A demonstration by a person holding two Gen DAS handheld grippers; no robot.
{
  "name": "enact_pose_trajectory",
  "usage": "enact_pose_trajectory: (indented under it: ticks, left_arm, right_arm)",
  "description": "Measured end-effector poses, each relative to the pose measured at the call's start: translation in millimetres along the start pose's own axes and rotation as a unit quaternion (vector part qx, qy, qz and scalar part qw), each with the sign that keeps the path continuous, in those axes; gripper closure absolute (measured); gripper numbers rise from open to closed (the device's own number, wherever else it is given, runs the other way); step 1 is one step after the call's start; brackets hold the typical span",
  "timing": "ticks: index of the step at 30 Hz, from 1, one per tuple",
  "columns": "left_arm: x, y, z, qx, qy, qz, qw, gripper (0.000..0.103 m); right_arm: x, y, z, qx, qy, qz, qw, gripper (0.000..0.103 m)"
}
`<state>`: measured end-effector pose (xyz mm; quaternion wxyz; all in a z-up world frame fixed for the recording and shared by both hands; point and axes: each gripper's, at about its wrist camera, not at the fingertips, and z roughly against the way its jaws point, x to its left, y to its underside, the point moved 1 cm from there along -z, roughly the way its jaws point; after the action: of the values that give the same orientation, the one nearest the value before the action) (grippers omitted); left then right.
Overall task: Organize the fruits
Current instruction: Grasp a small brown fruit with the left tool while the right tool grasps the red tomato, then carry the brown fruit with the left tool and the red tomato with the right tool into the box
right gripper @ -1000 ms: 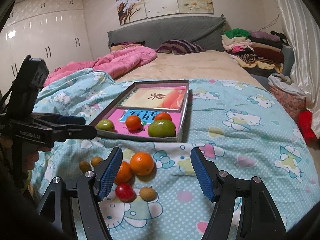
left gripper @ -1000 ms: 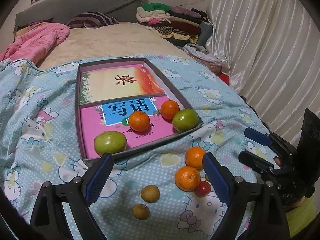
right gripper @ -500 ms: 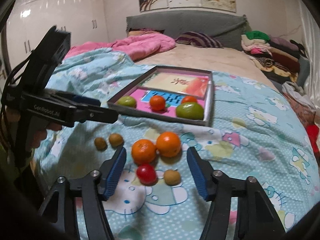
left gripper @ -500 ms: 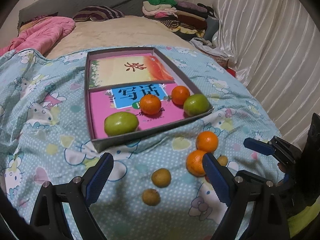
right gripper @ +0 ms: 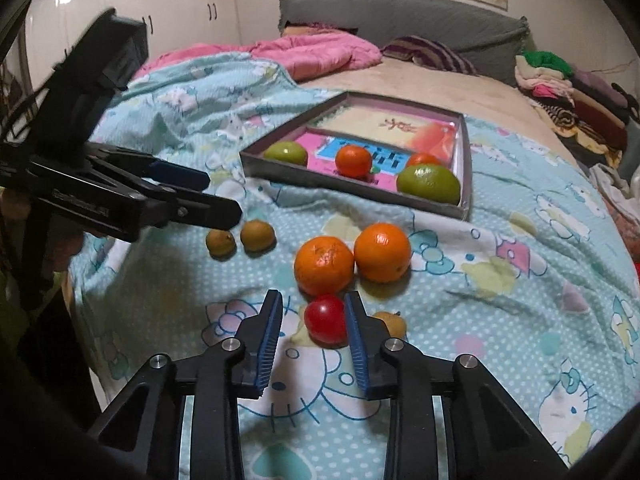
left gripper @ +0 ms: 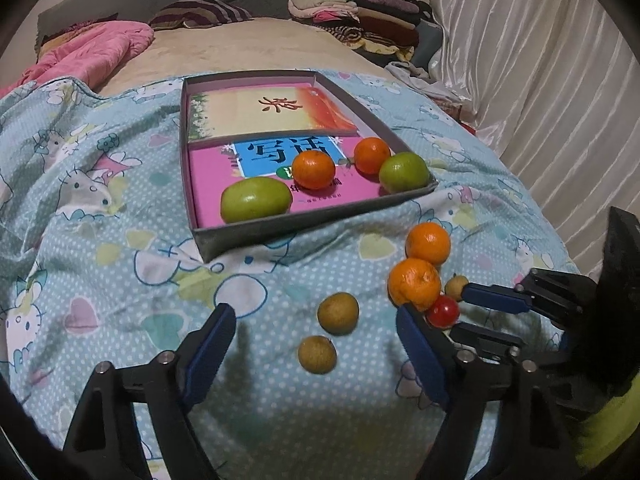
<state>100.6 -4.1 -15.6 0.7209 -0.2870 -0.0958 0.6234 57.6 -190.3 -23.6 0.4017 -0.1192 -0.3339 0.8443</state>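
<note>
On the blue quilt lie two oranges (right gripper: 324, 266) (right gripper: 382, 252), a small red fruit (right gripper: 325, 320) and some small brown fruits (left gripper: 338, 312) (left gripper: 317, 354). My right gripper (right gripper: 313, 300) is closing around the red fruit. Its right pad is at the fruit, while a gap shows at the left pad. My left gripper (left gripper: 314, 316) hovers over the two brown fruits, its jaws wide apart and closing, touching neither. A grey box (left gripper: 304, 228) holds two green fruits (left gripper: 256, 199) (left gripper: 404, 172) and two oranges (left gripper: 313, 169) (left gripper: 372, 155).
A third brown fruit (right gripper: 394, 322) lies just right of my right finger. Books line the box's floor. A pink blanket (right gripper: 320, 52), pillows and a pile of folded clothes (left gripper: 352, 8) lie farther up the bed. White curtains (left gripper: 540, 80) hang on the right.
Both grippers moved forward and down toward the loose fruit. The right jaws narrowed from wide open to close around the red fruit. The left jaws narrowed slightly.
</note>
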Motion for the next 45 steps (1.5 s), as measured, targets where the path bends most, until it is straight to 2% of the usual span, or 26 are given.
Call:
enact_pose_trajectory:
  ticks: [12,14,21,25,28,36,45]
  left_arm:
    - [-8,14,-12,0.027,0.012,-0.017,0.9994,0.036]
    - [-10,15,-15,0.03,0.012,-0.019,0.9993,0.039]
    - [-7,15,-20,0.028,0.012,-0.019,0.9993,0.059]
    - [-7,18,-27,0.034,0.006,-0.027,0.9991,0.074]
    - [-6,18,-28,0.033,0.001,-0.027,0.9991,0.08]
    - [0,11,-10,0.013,0.021,-0.012,0.9996,0.08]
    - [7,-2,12,-0.019,0.03,0.002,0.9994,0.08]
  right_arm:
    - [1,1,-27,0.034,0.034,0.022,0.999,0.073]
    - [0,3,-36,0.053,0.044,0.026,0.997,0.076]
    - [-2,4,-37,0.046,0.039,0.024,0.998,0.076]
    - [-4,2,-28,0.031,0.015,0.007,0.999,0.076]
    - [-7,-1,-21,0.015,0.0,-0.011,1.0,0.076]
    - [-22,-3,-4,-0.018,-0.018,-0.057,0.998,0.076]
    - [-31,-7,5,-0.035,-0.019,-0.072,0.997,0.076]
